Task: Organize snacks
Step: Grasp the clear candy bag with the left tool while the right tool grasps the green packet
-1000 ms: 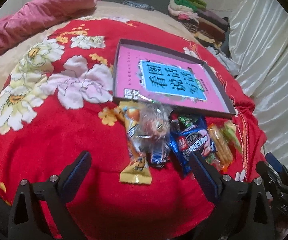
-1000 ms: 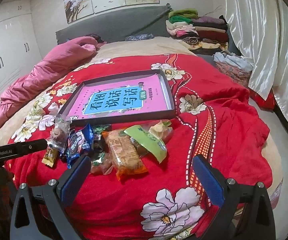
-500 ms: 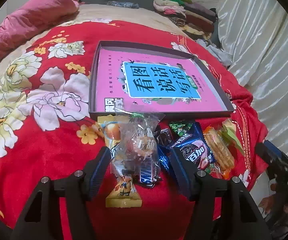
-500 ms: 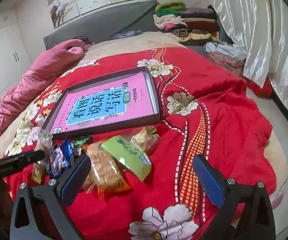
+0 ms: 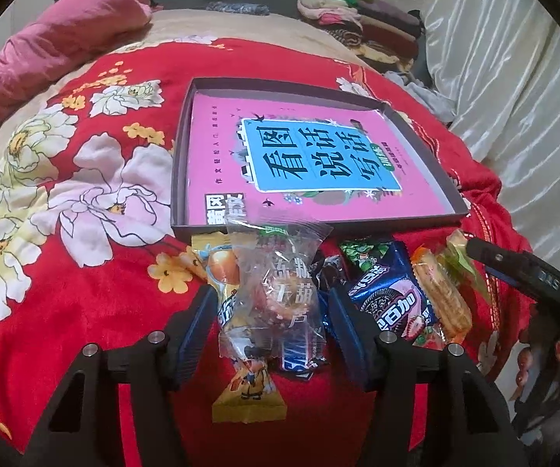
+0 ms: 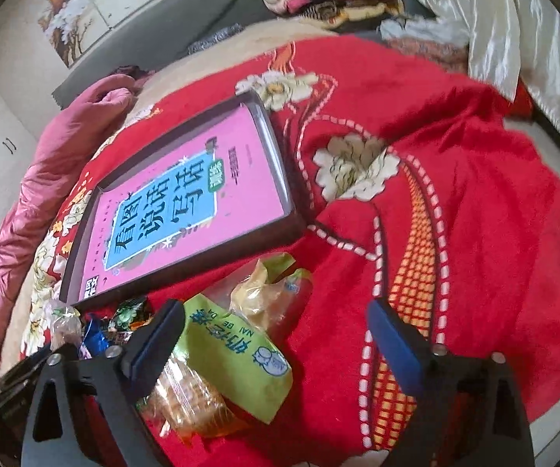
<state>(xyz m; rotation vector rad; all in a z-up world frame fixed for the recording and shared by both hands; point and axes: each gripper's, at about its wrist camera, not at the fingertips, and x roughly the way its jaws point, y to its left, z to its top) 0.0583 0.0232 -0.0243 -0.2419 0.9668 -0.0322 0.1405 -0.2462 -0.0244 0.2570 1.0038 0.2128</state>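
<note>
Both grippers have come down to the snack row since the earlier frames. Left gripper (image 5: pixel 270 313) has narrowed its jaws about the clear bag (image 5: pixel 276 280); whether the pads press it is hard to tell. Right gripper (image 6: pixel 276 340) has just been closing, jaws still wide, with the green packet (image 6: pixel 237 354) between them, untouched. Snacks lie on the red blanket (image 5: pixel 85 292) before the tray (image 5: pixel 180 163), overlapping and partly hidden.

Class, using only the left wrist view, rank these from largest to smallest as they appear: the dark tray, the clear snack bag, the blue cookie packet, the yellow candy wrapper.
1. dark tray
2. clear snack bag
3. blue cookie packet and yellow candy wrapper: look alike, both partly covered, so unranked.
</note>
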